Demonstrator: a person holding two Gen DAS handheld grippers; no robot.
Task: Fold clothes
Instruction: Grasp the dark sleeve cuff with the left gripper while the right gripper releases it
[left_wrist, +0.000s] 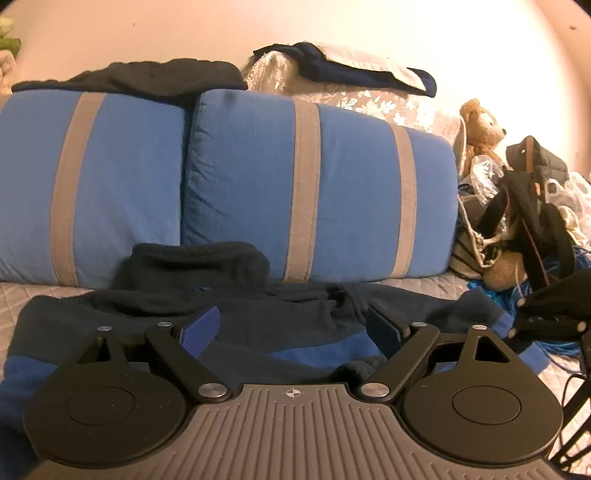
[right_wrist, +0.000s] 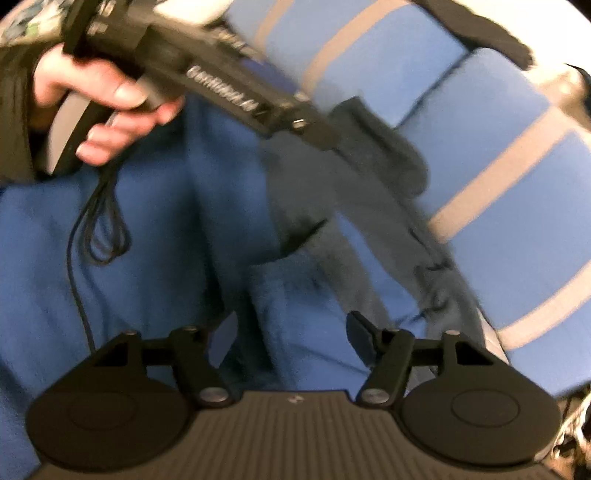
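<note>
A navy and blue fleece garment (left_wrist: 236, 314) lies spread on the quilted bed, its dark collar end bunched against the pillows. My left gripper (left_wrist: 291, 328) hovers low over it, open, with nothing between its blue pads. The right wrist view is blurred. There the same garment (right_wrist: 155, 221) fills the frame, blue with a dark grey band (right_wrist: 354, 206). My right gripper (right_wrist: 291, 339) is open just above the blue cloth. The left gripper's body (right_wrist: 229, 85), held by a hand (right_wrist: 107, 99), reaches over the garment's dark part.
Two blue pillows with grey stripes (left_wrist: 317, 184) stand behind the garment. Dark clothes (left_wrist: 147, 77) lie on top of them. At the right sit a teddy bear (left_wrist: 480, 122), bags (left_wrist: 528, 206) and blue cords (left_wrist: 546, 339). A black cable (right_wrist: 96, 229) hangs from the hand.
</note>
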